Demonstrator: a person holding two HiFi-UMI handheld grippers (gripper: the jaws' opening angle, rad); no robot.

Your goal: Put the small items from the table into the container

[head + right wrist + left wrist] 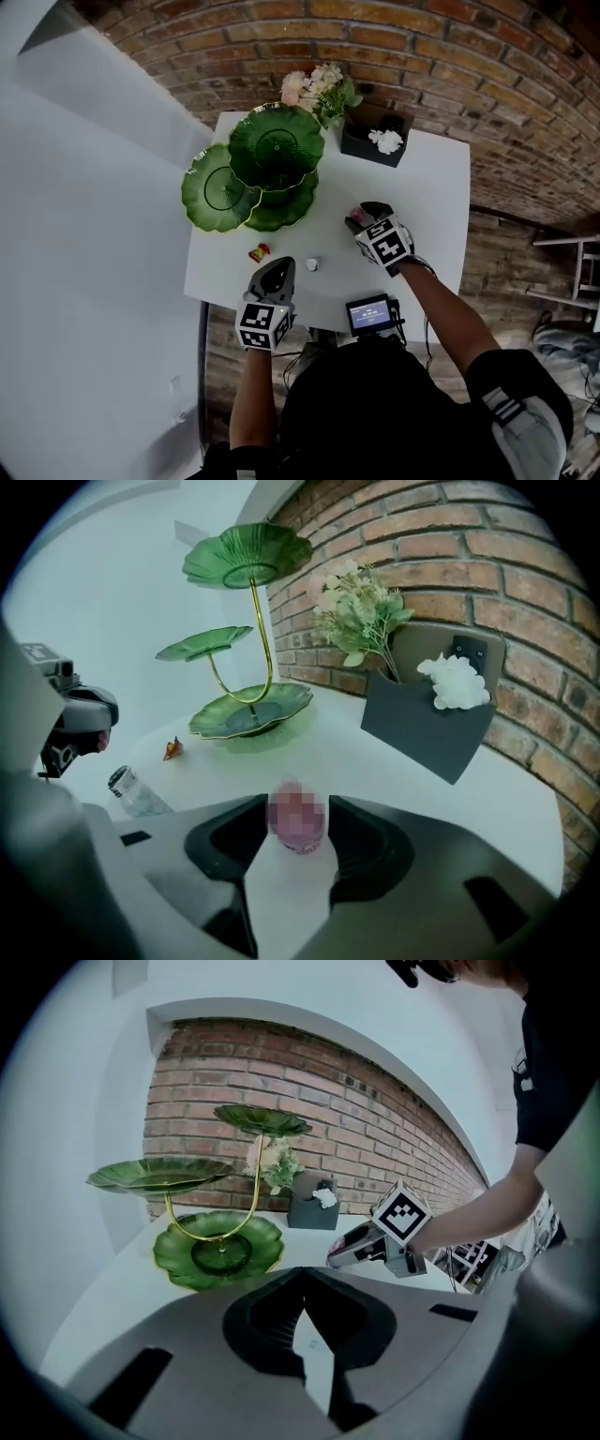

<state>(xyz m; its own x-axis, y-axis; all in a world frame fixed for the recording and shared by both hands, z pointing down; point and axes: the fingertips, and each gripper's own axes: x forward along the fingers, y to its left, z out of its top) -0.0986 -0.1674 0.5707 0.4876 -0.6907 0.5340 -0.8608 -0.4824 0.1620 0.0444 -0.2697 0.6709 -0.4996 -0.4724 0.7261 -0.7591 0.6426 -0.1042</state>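
Left gripper [304,1290]: jaws together at the tips, nothing between them; held low by the near edge of the table.
Right gripper [298,806]: jaws spread wide and tilted down at the tabletop, one pad on each side of a small item without squeezing it.
Small pink item [298,827]: upright on the white table [375,766], directly between the right gripper's jaws, not gripped.
Clear little bottle [133,794]: lying on its side to the left of the right gripper, between the two grippers.
Red-and-yellow wrapped piece [172,749]: on the table farther ahead and left of the right gripper, just ahead-left of the left gripper's tips.
Green three-tier leaf stand [251,714]: beyond the wrapped piece, ahead-left of the right gripper.
Dark box [422,728]: ahead-right of the right gripper, holding a white flower [455,682], with a pale bouquet [361,611] beside it.
Brick wall [487,574]: behind everything.
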